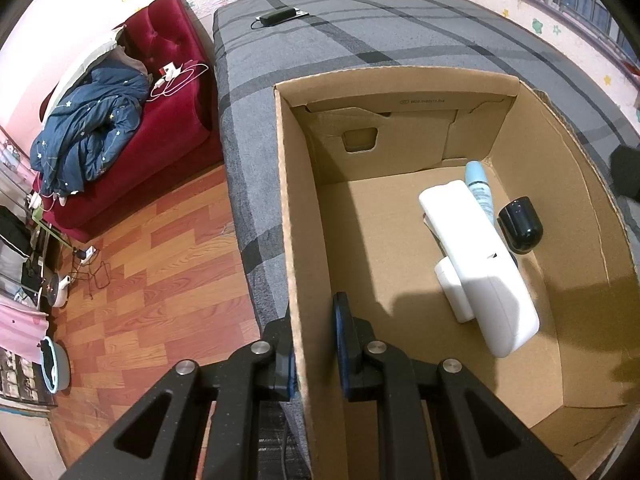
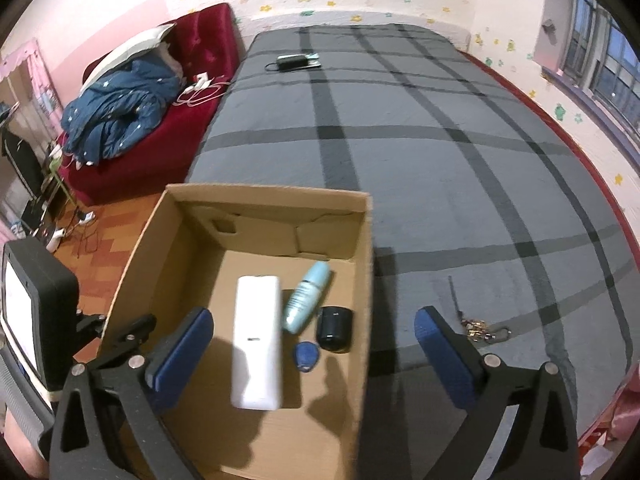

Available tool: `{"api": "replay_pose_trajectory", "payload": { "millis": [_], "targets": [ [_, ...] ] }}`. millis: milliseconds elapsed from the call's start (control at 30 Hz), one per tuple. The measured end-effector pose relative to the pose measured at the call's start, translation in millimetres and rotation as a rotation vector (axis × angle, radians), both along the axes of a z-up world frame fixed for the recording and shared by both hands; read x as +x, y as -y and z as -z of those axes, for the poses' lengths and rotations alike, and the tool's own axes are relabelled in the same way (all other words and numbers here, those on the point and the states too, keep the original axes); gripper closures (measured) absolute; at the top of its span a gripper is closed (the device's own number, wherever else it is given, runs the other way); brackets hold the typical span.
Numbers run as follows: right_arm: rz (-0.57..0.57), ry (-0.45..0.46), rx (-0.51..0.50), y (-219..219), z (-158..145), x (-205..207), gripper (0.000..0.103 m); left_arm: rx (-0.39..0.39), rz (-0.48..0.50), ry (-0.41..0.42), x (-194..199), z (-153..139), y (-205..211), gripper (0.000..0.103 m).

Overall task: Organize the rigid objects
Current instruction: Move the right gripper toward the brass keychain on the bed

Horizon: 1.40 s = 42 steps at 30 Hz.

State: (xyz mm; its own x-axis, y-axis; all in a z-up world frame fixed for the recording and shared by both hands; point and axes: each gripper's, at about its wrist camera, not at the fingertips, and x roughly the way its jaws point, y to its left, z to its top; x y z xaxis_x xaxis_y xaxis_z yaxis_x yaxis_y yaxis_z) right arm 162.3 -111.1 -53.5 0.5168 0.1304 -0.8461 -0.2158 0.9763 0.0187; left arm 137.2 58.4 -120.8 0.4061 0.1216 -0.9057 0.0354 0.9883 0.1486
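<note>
Blue key fob (image 2: pixel 306 356) and keys (image 2: pixel 486 330), right view only

Matt corrugated cardboard box (image 2: pixel 362 276) holds a glossy white plastic case (image 2: pixel 256 340) on woven grey cloth (image 2: pixel 460 160).

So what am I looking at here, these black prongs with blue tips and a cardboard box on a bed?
Those are two hand-held grippers, each with a camera looking along its fingers. In the left view, the left gripper is clamped on the cardboard box wall. In the right view, the right gripper is wide open and empty. In the box lie a white case, a pale blue tube, a black cap and a blue tag. A key bunch lies on the grey bedspread.
</note>
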Motion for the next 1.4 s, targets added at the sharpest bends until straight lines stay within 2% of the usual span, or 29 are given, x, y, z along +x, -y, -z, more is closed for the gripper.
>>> {"api": "replay_pose_trajectory", "payload": {
  "millis": [233, 567, 833, 1400],
  "targets": [
    [0.061, 0.002, -0.015, 34.5, -4.9, 4.1, 0.0, 0.003, -0.001, 0.0, -0.5, -0.5, 1.4, 0.087],
    [0.138, -0.001, -0.04, 78.8, 6.1, 8.2, 0.0, 0.006, 0.0, -0.001, 0.3, 1.8, 0.4, 0.087],
    [0.194, -0.051, -0.051, 112.9, 36.0, 20.3, 0.0, 0.012, 0.001, -0.004, 1.4, 3.4, 0.7, 0.087],
    [0.277, -0.181, -0.066, 163.4, 124.2, 51.1, 0.0, 0.024, 0.005, -0.001, 0.1, 4.3, 3.8, 0.087]
  ]
}}
